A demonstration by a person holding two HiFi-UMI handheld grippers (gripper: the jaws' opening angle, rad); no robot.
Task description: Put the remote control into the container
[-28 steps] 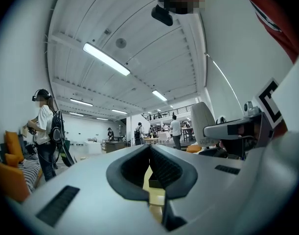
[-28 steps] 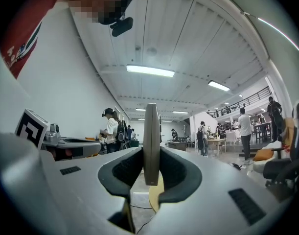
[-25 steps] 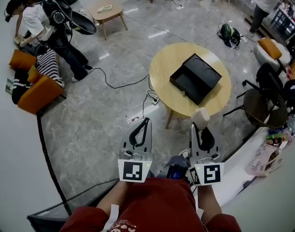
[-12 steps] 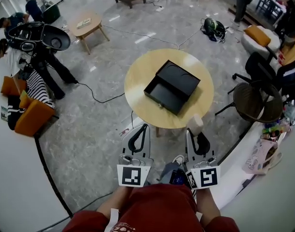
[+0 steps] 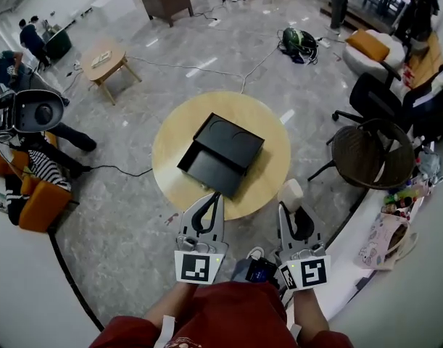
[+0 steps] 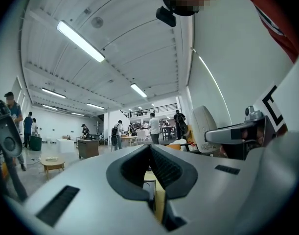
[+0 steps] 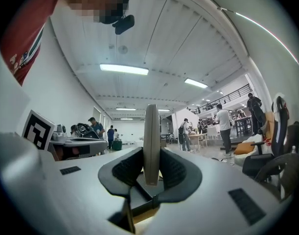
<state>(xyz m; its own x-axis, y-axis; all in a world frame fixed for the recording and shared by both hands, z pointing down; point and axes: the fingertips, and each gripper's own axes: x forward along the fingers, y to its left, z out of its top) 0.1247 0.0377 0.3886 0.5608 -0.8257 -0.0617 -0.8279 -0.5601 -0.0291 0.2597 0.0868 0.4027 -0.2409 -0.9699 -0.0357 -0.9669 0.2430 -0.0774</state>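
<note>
Noting the remote control pinched upright in our right gripper and our left gripper closed empty, we advise keeping it level until above the black container ahead-left, then releasing low.

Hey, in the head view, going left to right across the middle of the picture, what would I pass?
Orange seat → container → round chair
</note>
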